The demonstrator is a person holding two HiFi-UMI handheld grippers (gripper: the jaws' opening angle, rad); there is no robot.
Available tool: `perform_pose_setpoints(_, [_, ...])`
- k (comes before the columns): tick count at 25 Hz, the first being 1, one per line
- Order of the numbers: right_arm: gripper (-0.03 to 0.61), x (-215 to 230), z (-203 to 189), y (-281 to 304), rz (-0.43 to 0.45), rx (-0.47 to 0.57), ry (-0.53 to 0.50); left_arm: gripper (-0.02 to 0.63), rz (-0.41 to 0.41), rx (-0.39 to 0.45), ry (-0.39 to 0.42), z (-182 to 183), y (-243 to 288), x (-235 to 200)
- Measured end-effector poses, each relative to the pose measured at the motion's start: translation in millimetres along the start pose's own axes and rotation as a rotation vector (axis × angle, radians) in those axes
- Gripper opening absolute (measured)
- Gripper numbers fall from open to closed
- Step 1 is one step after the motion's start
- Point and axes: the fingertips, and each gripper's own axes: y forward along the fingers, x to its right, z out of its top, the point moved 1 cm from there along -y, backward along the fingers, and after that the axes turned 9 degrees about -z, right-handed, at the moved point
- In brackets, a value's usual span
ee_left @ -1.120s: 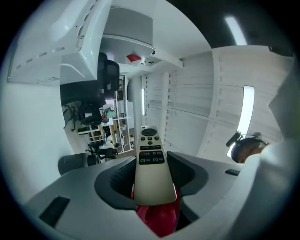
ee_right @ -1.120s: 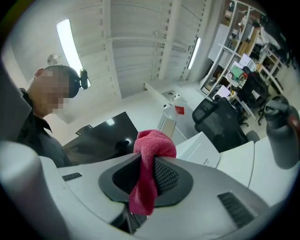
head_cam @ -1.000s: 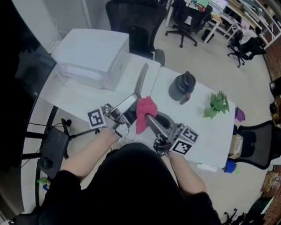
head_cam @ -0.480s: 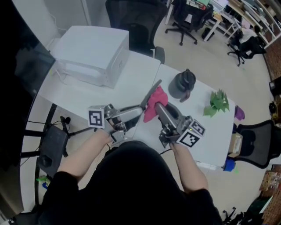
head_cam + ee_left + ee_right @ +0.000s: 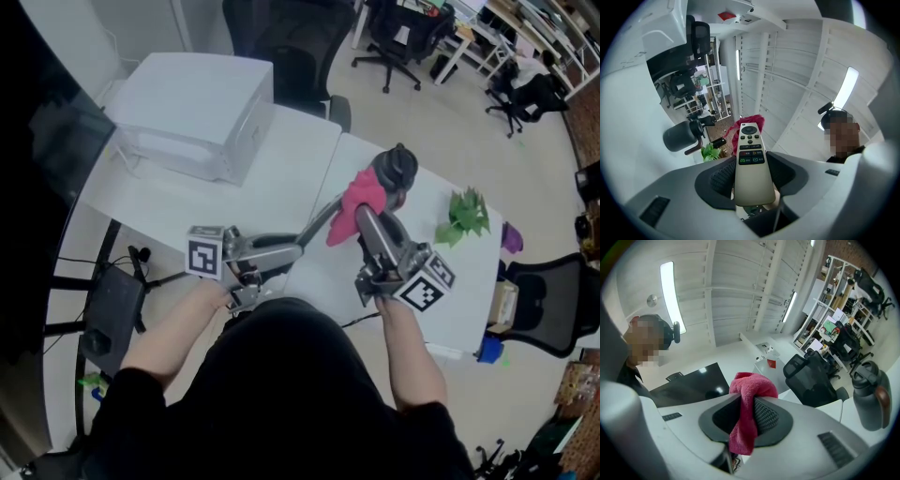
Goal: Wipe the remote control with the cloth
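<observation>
My left gripper point(image 5: 298, 246) is shut on a long pale remote control point(image 5: 750, 164), which sticks out from the jaws toward the upper right in the head view, its tip point(image 5: 325, 215) near the cloth. Its dark buttons face the camera in the left gripper view. My right gripper point(image 5: 361, 217) is shut on a pink cloth point(image 5: 354, 202), bunched above the jaws and hanging below them in the right gripper view point(image 5: 746, 413). In the head view the cloth lies just past the remote's far end; I cannot tell whether they touch. Both grippers are held above the white table point(image 5: 281, 178).
A dark jug point(image 5: 396, 172) with a handle stands on the table right behind the cloth. A green plant point(image 5: 464, 218) sits at the right, a white box-shaped machine point(image 5: 192, 111) at the back left. Black office chairs point(image 5: 281, 37) stand beyond the table.
Both grippers have moved up and right across the table. The remote has swung from pointing nearly straight away to pointing right. The cloth has travelled toward the dark jug.
</observation>
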Motion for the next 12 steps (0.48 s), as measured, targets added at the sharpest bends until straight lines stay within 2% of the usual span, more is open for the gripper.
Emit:
perform_pose_setpoints(2, [0.072,1.6,5.0,-6.2,-0.055,0.023,-0.074,0.21,0.061,0.007,0.06,3.1,-6.1,-6.1])
perform_pose_setpoints(4, [0.072,2.3,8.4,-13.4,-0.127,0.038,-0.198,0.21,0.205,-0.011,0.184,5.5,-20.6,-21.1])
perform_pose_setpoints(6, [0.072,2.2,4.9,-18.9,-0.195,0.034,-0.316,0.21,0.423,-0.078,0.369,7.8,-41.4,-39.8])
perform_pose_setpoints(9, [0.072,13.2,-16.5,-30.6,-0.294,-0.046,-0.472,0.21,0.808,-0.224,0.622,8.3,-81.6,-68.8])
perform_pose_setpoints(10, [0.072,18.2,-26.3,-34.3,-0.321,-0.086,-0.511,0.21,0.915,-0.261,0.673,7.3,-95.6,-77.4])
perform_pose_setpoints(12, [0.072,28.0,-46.5,-40.8,-0.366,-0.163,-0.566,0.21,1.088,-0.294,0.72,4.1,-124.0,-92.5])
